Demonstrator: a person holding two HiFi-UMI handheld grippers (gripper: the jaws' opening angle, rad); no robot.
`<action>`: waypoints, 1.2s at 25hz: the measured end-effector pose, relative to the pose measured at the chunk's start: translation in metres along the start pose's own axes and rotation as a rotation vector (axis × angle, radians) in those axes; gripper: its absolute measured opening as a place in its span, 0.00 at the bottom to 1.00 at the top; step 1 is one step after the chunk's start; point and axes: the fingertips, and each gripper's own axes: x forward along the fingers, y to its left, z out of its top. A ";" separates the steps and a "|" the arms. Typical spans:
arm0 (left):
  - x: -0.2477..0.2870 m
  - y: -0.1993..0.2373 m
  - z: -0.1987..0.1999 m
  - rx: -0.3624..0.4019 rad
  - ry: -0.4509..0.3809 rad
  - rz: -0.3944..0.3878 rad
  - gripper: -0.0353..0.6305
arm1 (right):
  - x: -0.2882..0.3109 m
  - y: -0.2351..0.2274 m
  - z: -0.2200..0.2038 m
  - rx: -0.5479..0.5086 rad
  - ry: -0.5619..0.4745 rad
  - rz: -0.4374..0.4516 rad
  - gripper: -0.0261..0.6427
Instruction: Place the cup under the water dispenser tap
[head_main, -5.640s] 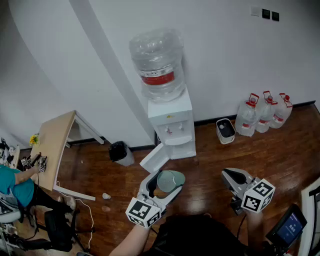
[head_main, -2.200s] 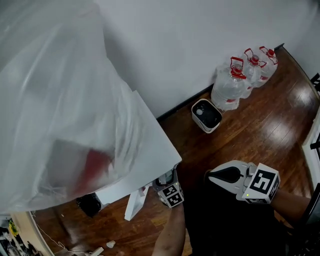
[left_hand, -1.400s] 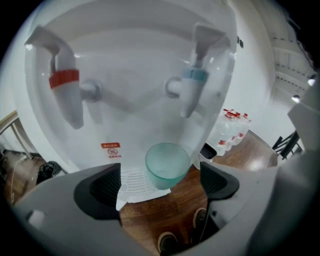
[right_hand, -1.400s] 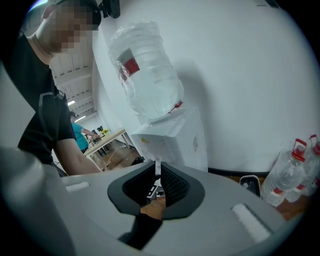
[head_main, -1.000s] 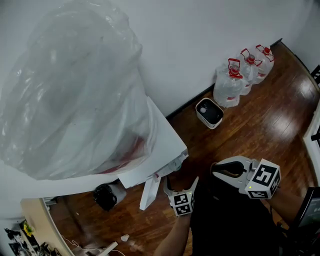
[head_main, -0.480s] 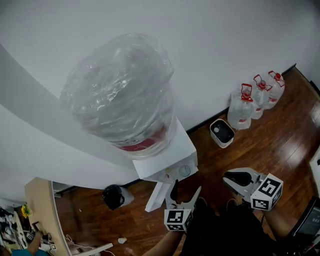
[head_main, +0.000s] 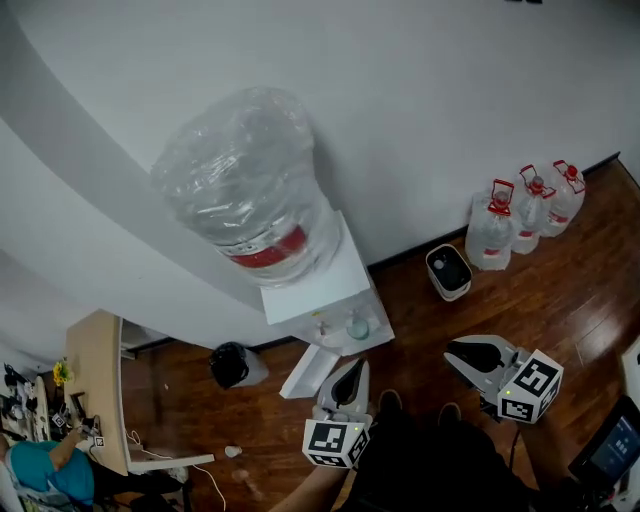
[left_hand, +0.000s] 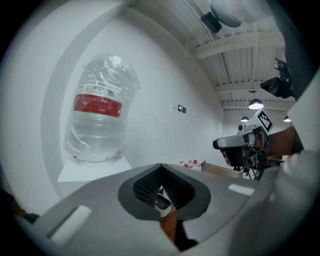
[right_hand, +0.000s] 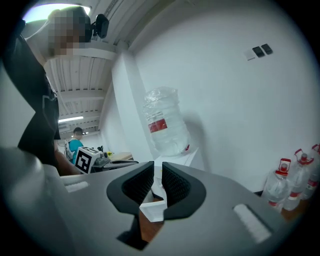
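A dark wooden floor (head_main: 560, 300) is seen. A white water dispenser (head_main: 335, 285) is placed on it against the wall. Three water jugs (head_main: 527, 215) with red caps are set at the right, and a small white container (head_main: 449, 272) between. A black bin (head_main: 230, 365) and a wooden table (head_main: 95, 400) are placed at the left.

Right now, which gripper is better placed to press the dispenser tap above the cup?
Probably left. The left gripper, shut and empty, sits directly before the cup on the dispenser; the right gripper is off to the side, farther away.
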 end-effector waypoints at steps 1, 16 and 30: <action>-0.005 -0.007 0.004 0.010 -0.001 0.021 0.02 | -0.006 0.002 0.001 -0.002 -0.004 0.018 0.11; -0.081 -0.024 0.052 0.030 -0.056 0.047 0.05 | -0.018 0.033 0.014 0.011 -0.057 0.026 0.04; -0.092 -0.030 0.052 0.024 -0.095 -0.009 0.06 | -0.011 0.052 0.013 -0.065 -0.020 0.021 0.04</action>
